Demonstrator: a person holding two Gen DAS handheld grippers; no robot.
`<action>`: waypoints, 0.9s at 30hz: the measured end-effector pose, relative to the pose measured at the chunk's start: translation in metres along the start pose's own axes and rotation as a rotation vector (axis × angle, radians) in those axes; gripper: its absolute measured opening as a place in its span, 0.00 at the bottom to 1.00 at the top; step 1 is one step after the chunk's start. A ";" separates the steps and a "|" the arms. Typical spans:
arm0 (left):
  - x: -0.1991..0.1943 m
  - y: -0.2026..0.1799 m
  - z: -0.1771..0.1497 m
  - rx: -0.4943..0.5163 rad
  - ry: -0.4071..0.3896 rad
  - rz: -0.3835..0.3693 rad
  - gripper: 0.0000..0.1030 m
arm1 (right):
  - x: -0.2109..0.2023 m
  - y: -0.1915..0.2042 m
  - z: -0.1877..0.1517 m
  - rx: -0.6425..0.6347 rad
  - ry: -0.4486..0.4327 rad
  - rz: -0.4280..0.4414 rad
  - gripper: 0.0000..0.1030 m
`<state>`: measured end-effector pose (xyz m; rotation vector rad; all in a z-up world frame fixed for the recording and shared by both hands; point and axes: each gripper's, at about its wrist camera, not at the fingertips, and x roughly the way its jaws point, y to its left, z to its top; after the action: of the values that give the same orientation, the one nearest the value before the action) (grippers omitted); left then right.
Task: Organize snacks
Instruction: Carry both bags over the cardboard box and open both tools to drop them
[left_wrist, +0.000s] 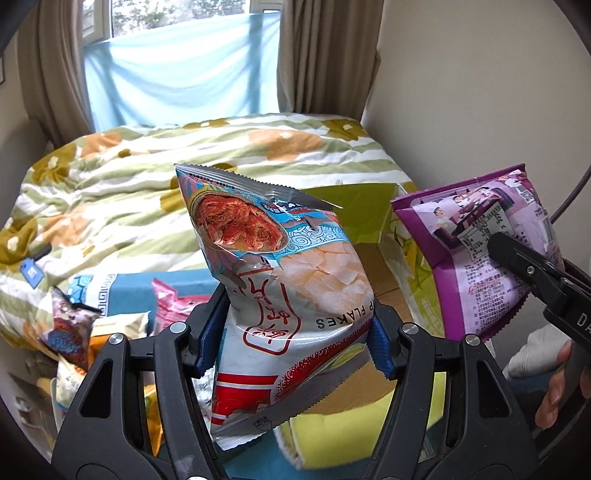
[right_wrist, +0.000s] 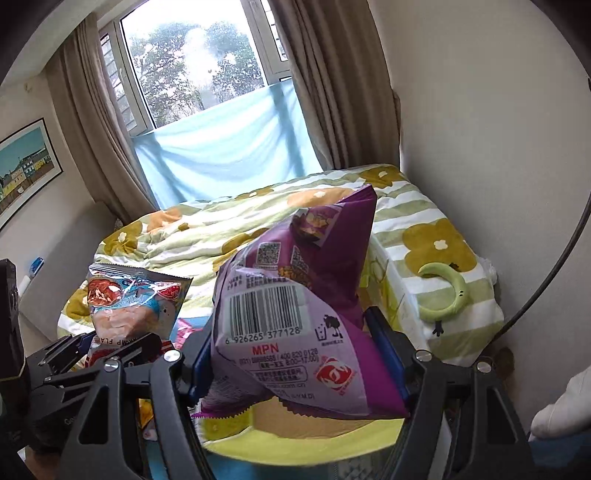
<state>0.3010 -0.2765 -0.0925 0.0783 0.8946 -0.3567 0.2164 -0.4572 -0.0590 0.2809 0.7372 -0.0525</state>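
My left gripper (left_wrist: 295, 328) is shut on a shrimp flakes bag (left_wrist: 280, 280), white, blue and red, held upright in the air; the same shrimp flakes bag (right_wrist: 133, 306) shows at the left of the right wrist view. My right gripper (right_wrist: 299, 358) is shut on a purple snack bag (right_wrist: 295, 314), which is lifted over a yellow-green cardboard box (right_wrist: 295, 439). In the left wrist view the purple bag (left_wrist: 480, 251) hangs at the right, pinched by a black finger (left_wrist: 517, 262). The box (left_wrist: 369, 428) lies open below both bags.
Several loose snack packets (left_wrist: 74, 328) lie at the lower left on a blue surface (left_wrist: 129, 295). Behind is a bed with a flowered quilt (left_wrist: 184, 177), and a green ring (right_wrist: 454, 295) lies on it. A wall stands close on the right. A person's hand (left_wrist: 557, 387) holds the right gripper.
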 end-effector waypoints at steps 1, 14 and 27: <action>0.015 -0.003 0.006 -0.005 0.016 0.003 0.60 | 0.007 -0.008 0.006 -0.005 0.007 -0.009 0.67; 0.083 -0.006 0.016 -0.073 0.142 0.017 0.97 | 0.084 -0.038 0.030 -0.057 0.156 0.028 0.67; 0.064 0.013 -0.005 -0.030 0.187 0.123 0.97 | 0.133 -0.029 0.038 -0.097 0.206 0.021 0.68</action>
<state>0.3382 -0.2809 -0.1459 0.1401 1.0745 -0.2231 0.3353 -0.4886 -0.1279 0.2033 0.9383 0.0326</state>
